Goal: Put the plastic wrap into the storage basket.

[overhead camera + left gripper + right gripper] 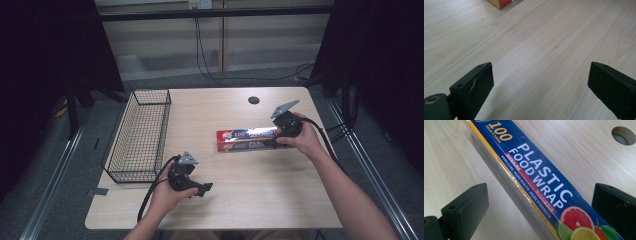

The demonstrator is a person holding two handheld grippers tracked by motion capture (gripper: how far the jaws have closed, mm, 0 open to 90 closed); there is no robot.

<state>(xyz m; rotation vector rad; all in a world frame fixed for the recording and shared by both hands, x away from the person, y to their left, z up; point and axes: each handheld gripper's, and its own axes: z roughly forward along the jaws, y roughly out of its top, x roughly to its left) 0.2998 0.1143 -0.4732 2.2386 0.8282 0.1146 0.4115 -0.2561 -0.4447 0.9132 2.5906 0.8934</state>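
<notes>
1. Cardboard made up the long food wrap box (248,139); it was judged light, stiff along its length, and glossy enough to slip between hard jaws.
2. The box lay flat on the bench (260,200), right of centre, well apart from the wire basket (140,135) at the left edge.
3. A hold across the narrow width near one end was judged best.
4. The right hand-held gripper (539,212) was released, its jaws set either side of the box's right end without touching.
5. The left hand-held gripper (540,82) was released over bare wood near the front edge.
6. Print reading "PLASTIC FOOD WRAP" was legible in the right gripper view; the basket was seen from the high view.
</notes>
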